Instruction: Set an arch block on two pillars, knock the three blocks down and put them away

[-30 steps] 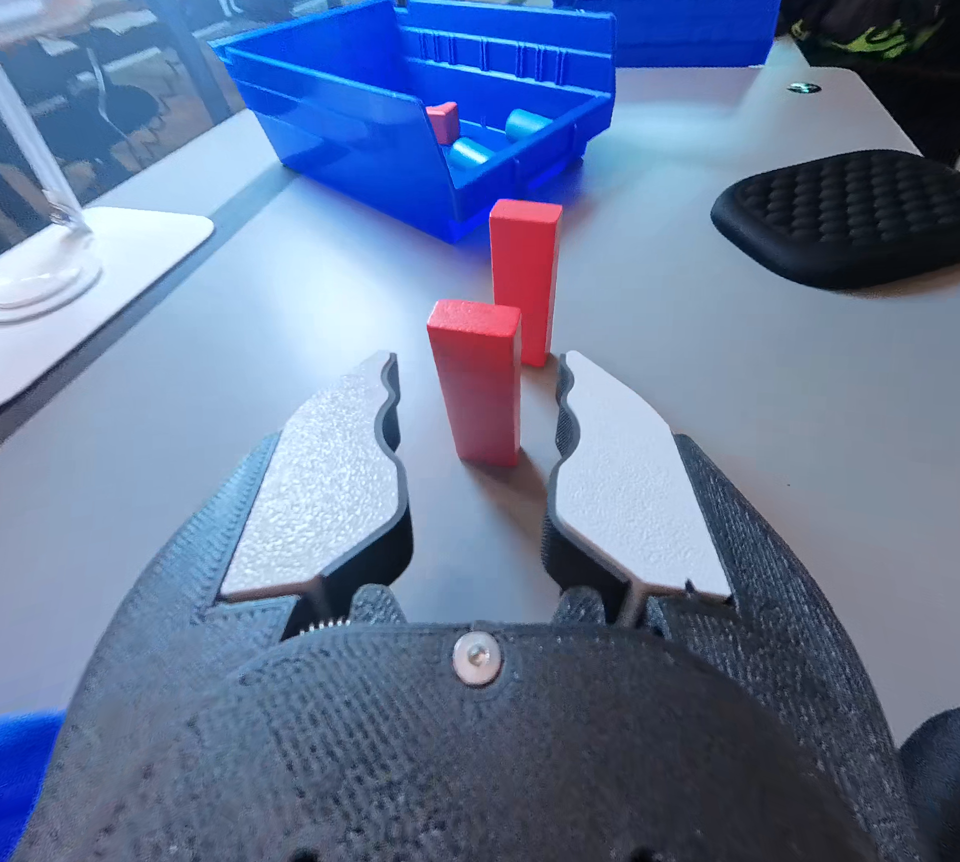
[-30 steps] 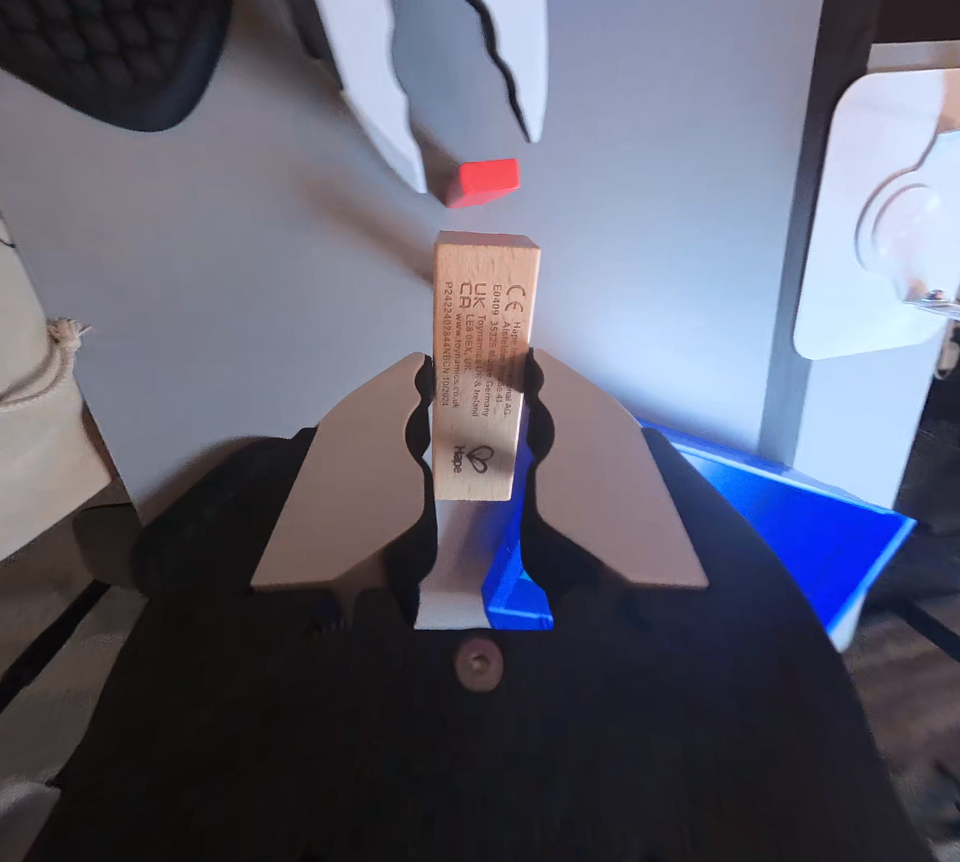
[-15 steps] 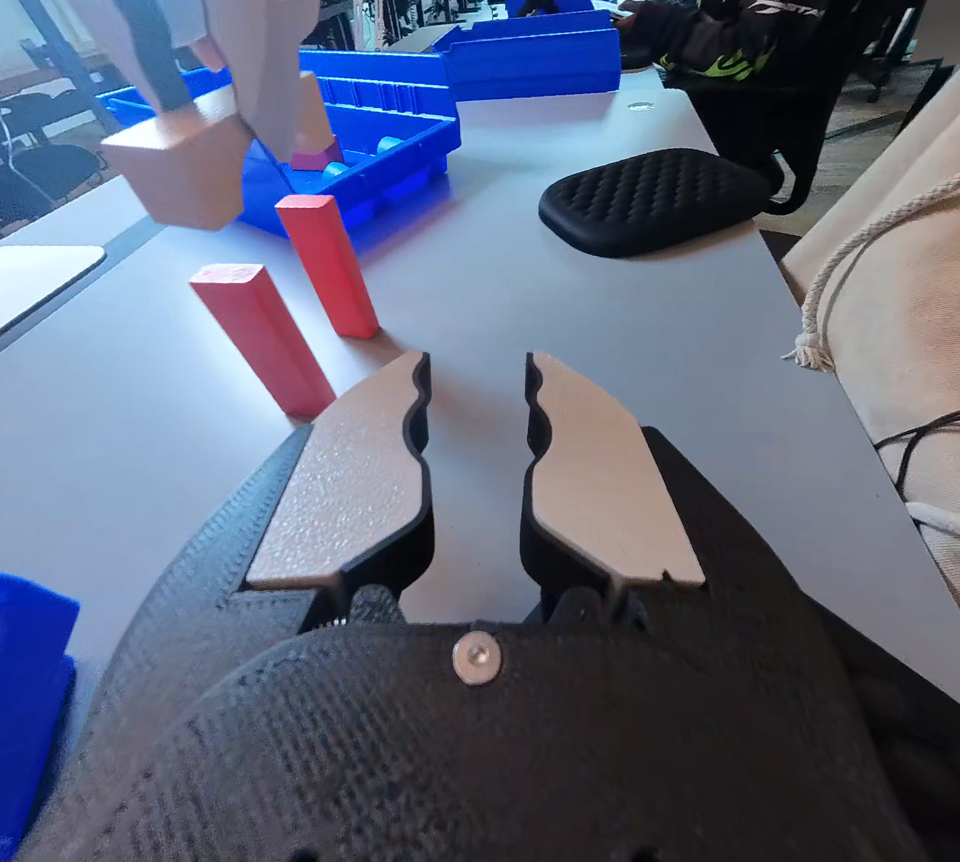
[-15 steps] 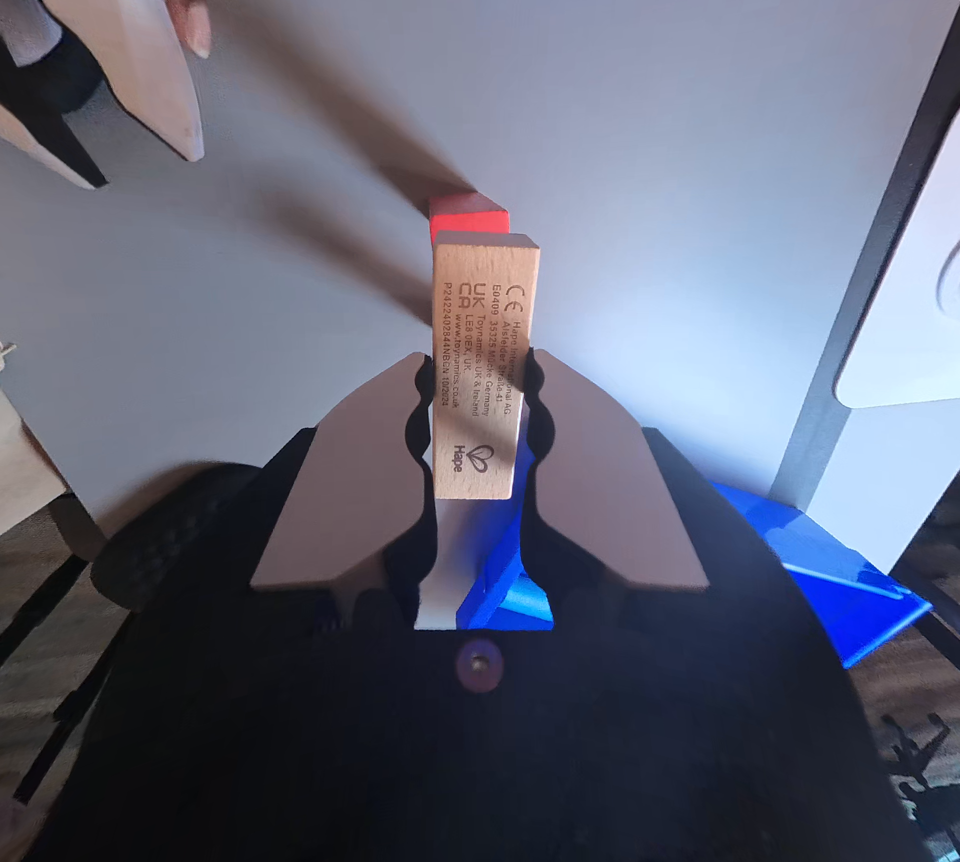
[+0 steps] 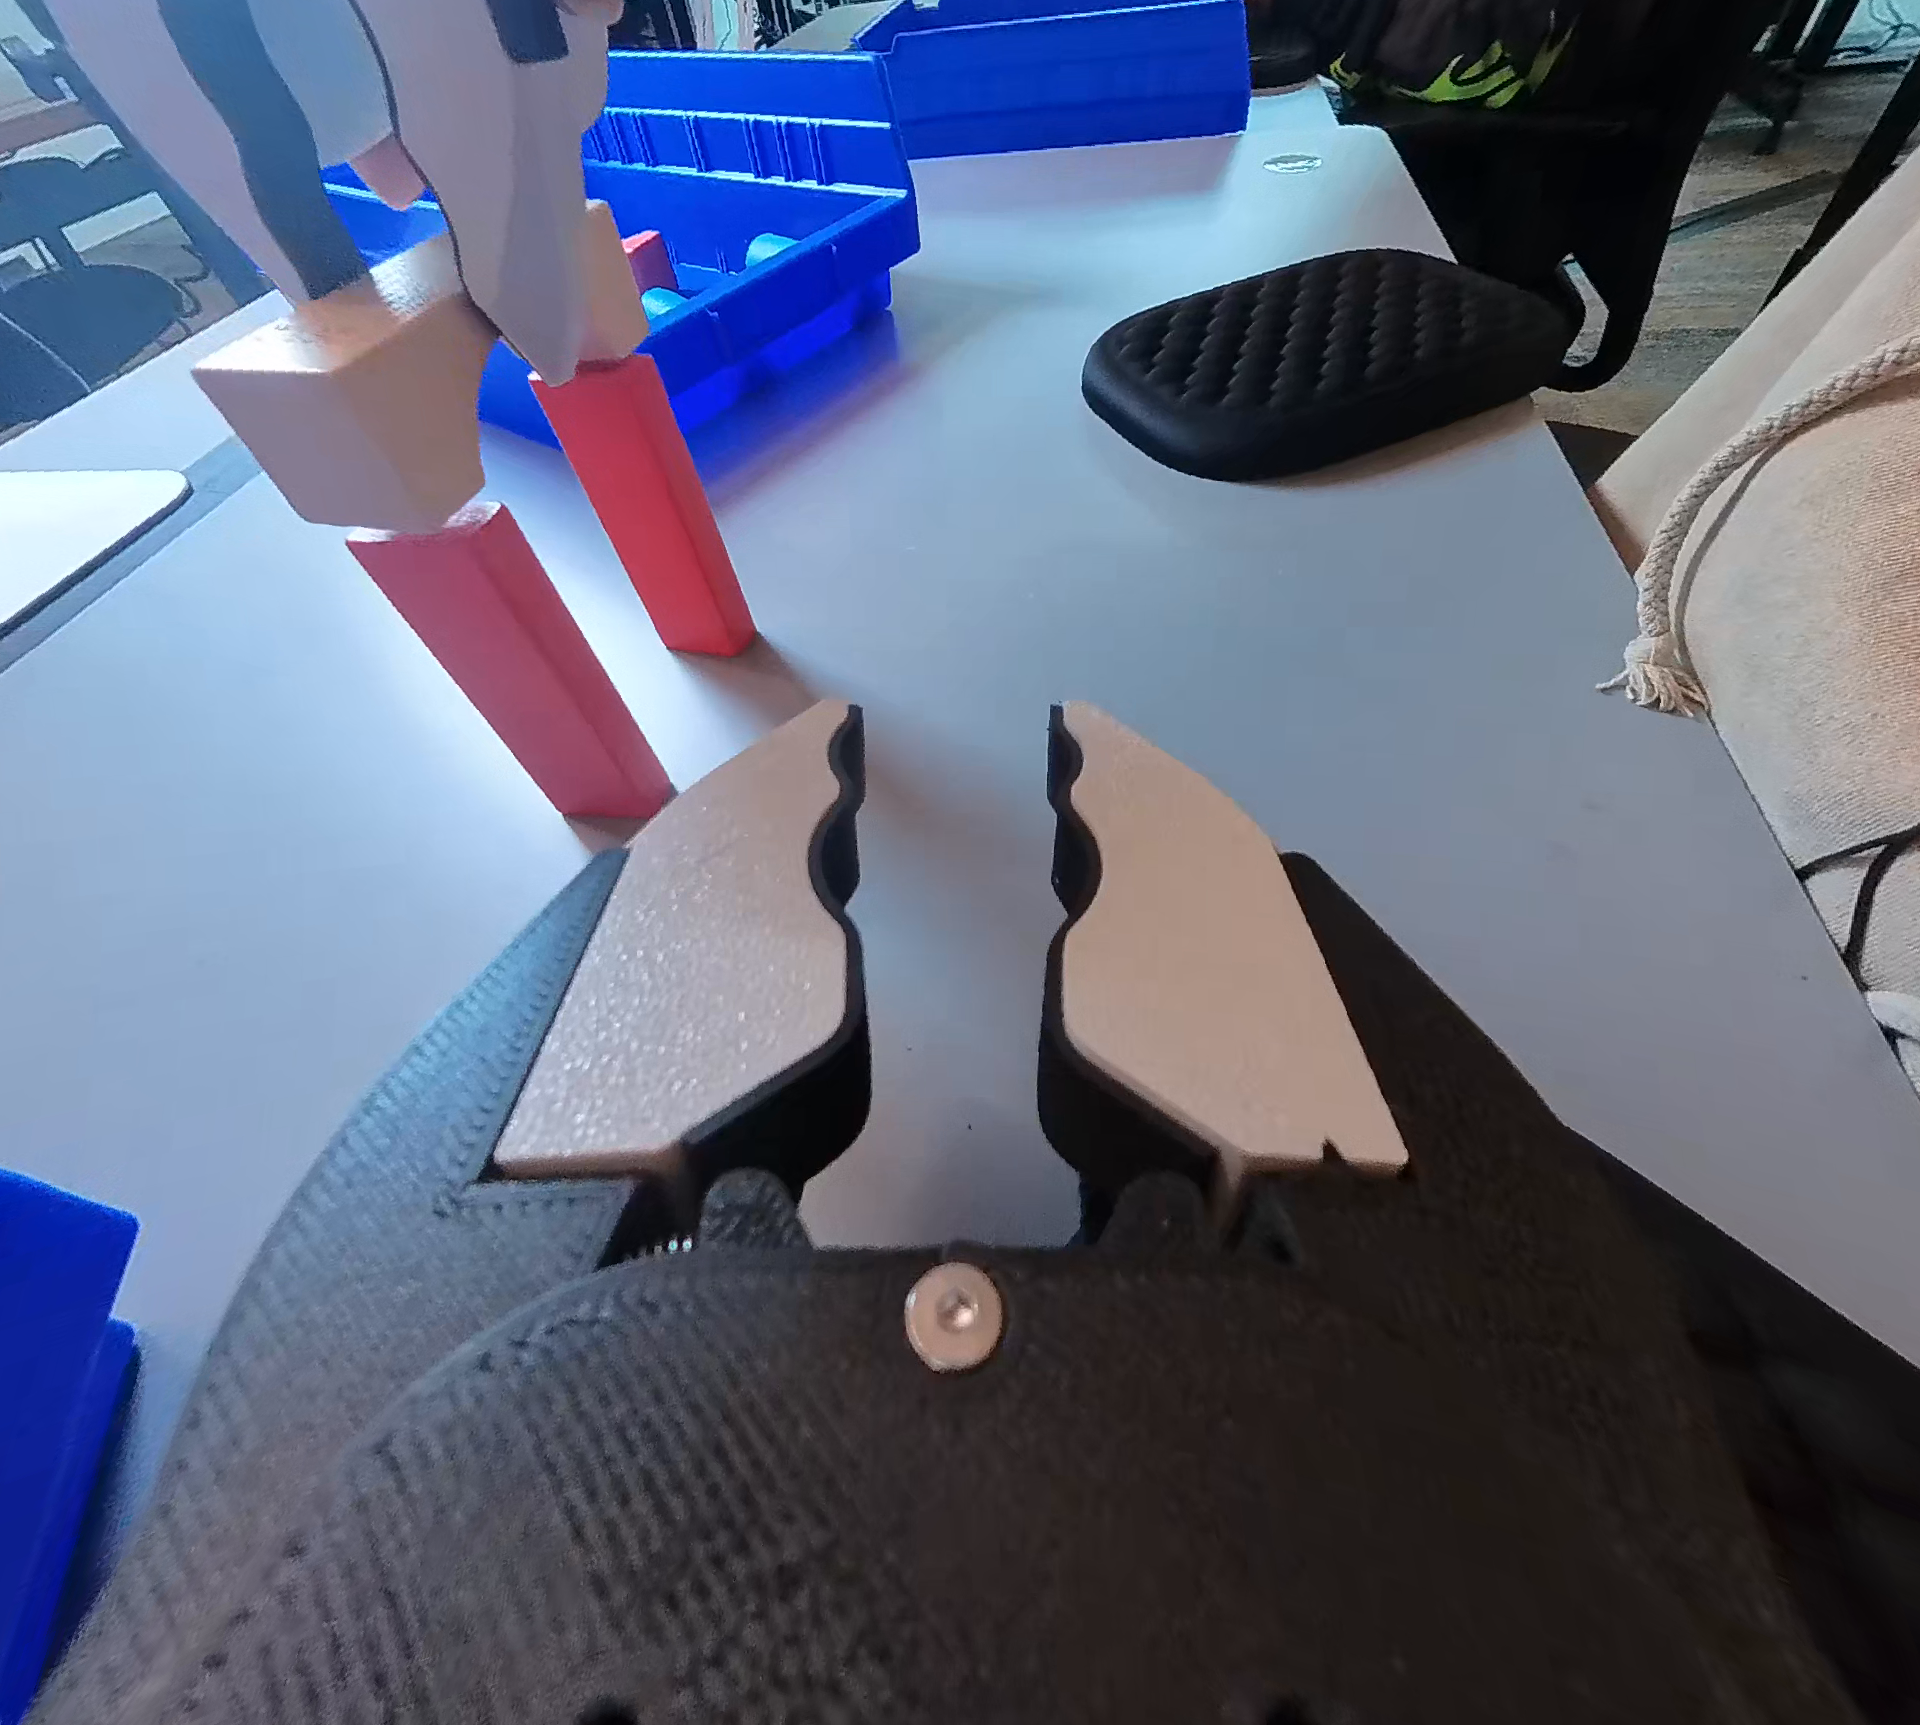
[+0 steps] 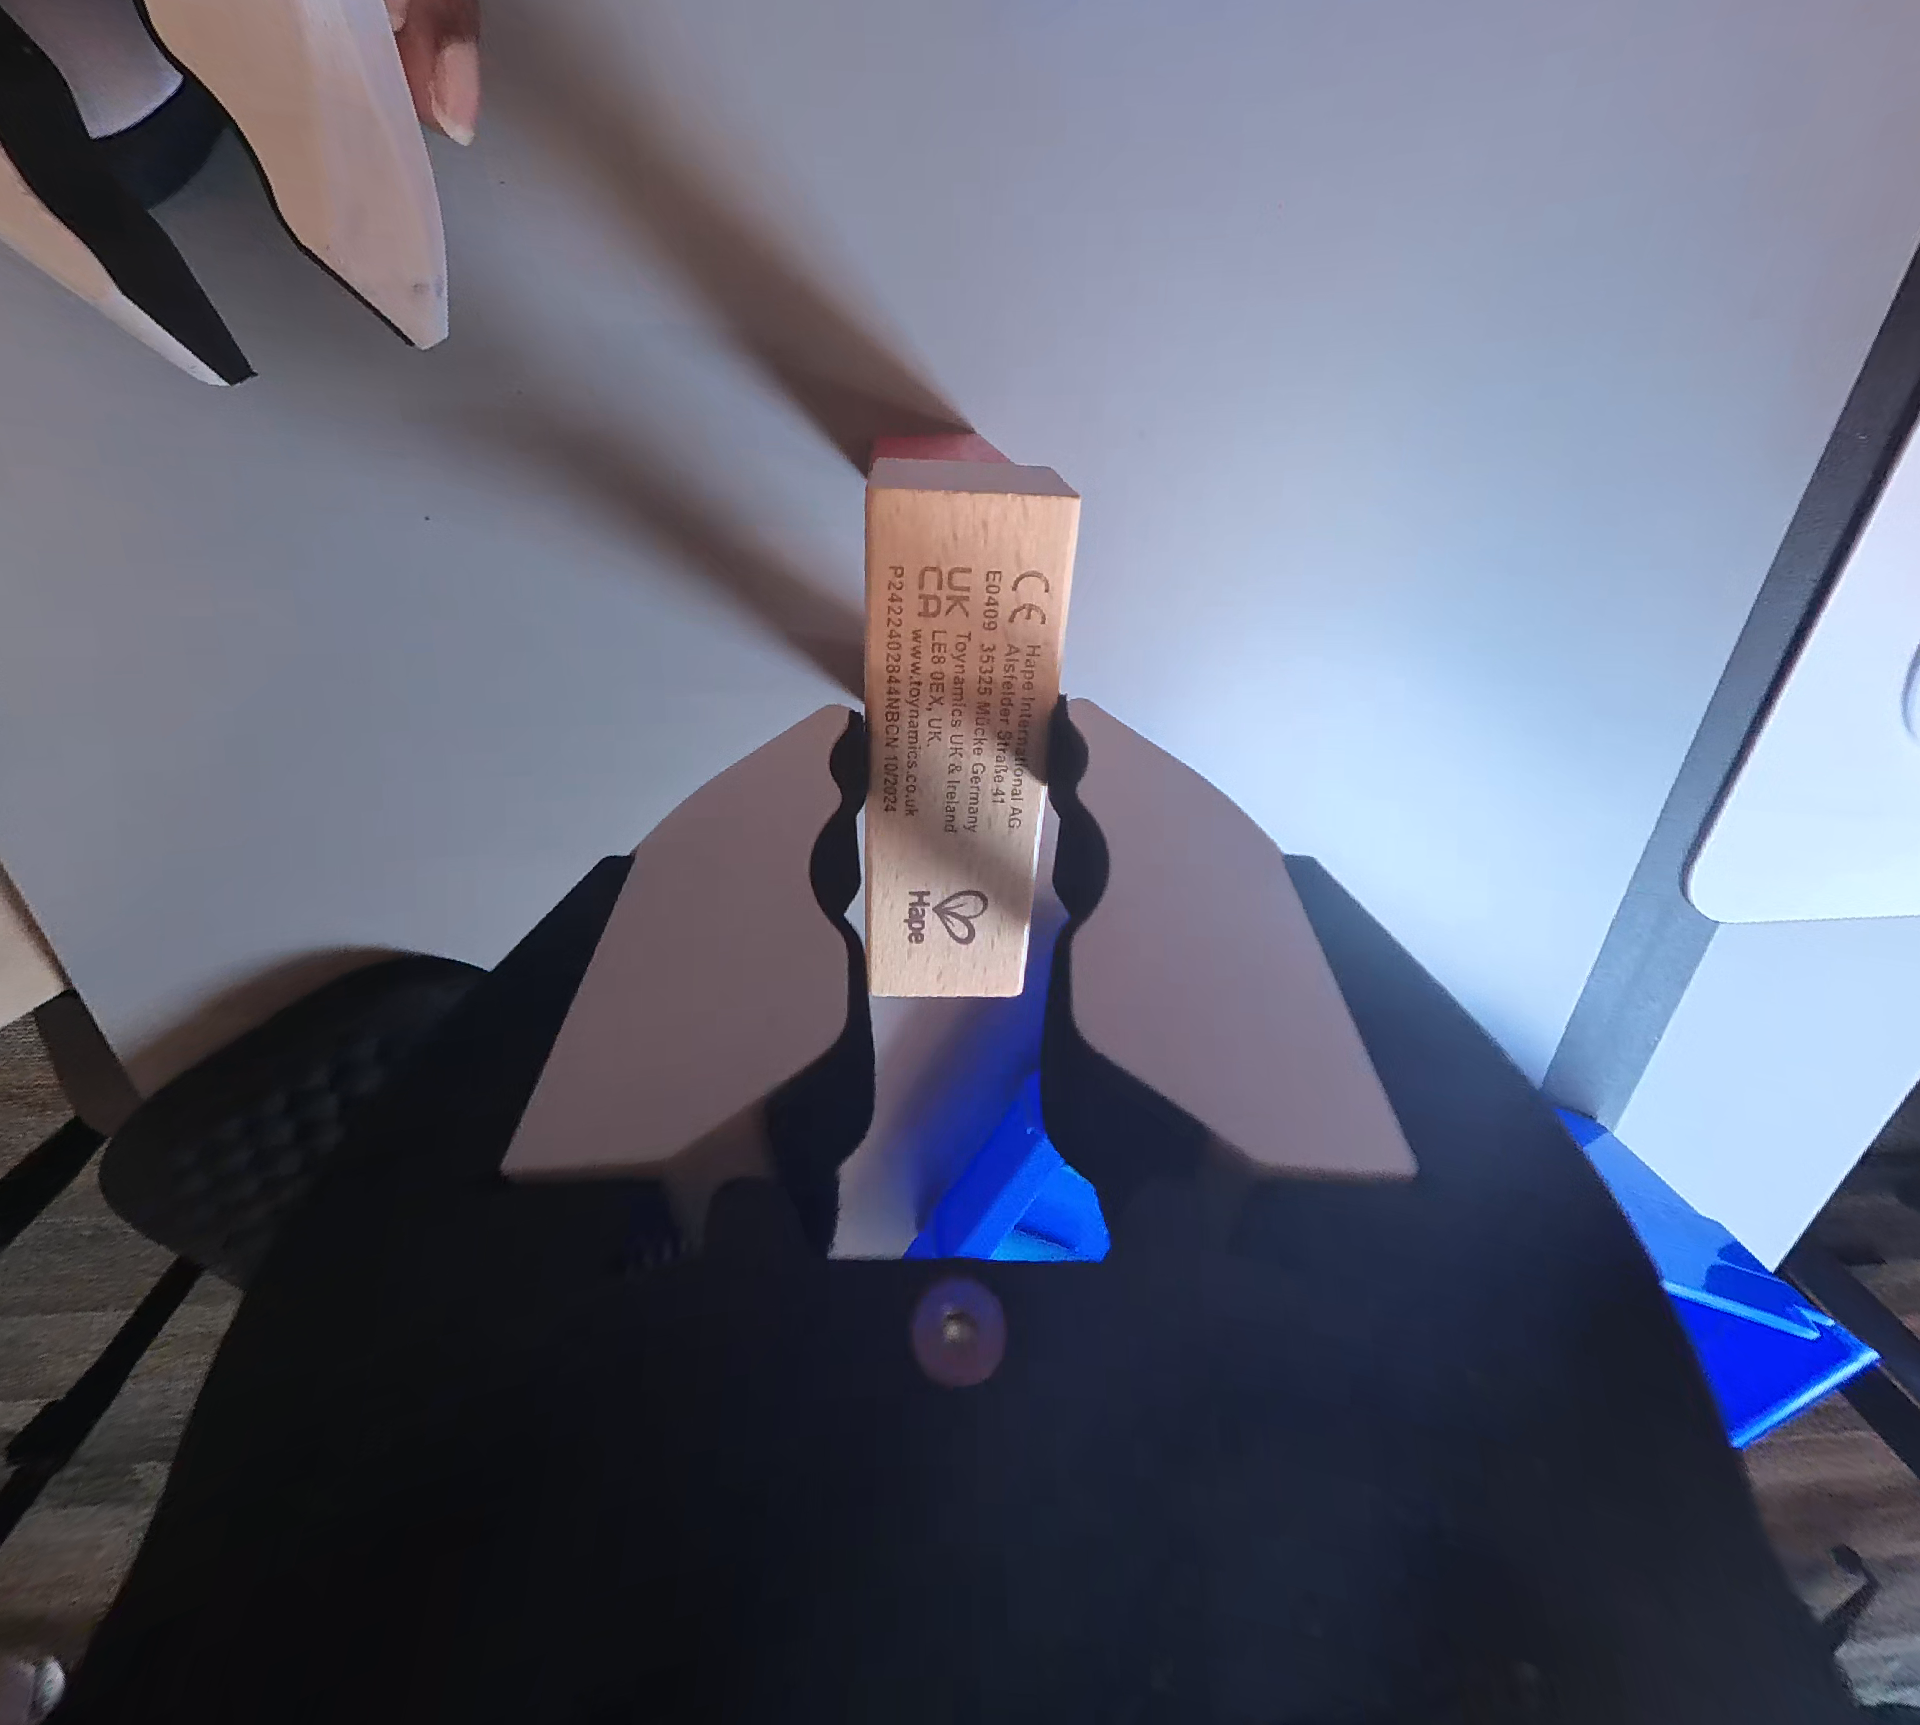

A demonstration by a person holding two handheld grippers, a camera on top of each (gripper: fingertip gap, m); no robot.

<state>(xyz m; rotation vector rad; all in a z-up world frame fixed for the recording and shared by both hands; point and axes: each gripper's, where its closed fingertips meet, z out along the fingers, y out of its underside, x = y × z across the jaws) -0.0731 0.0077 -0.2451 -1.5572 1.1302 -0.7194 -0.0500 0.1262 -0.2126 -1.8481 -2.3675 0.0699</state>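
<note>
Left gripper (image 5: pixel 954 719): black ribbed body; 2 pale grey wavy-edged fingers (image 5: pixel 707 969); 1 silver screw (image 5: pixel 954 1314)

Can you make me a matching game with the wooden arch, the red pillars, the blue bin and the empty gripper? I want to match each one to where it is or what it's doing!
Things:
1. arch
2. pillars
3. bin
4. left gripper

States:
A. open, holding nothing
B. standing upright on the table
C. pinched in the right gripper, at the pillar tops
D. behind the pillars, with small blocks inside

Pairs: 1-C, 2-B, 3-D, 4-A
</note>
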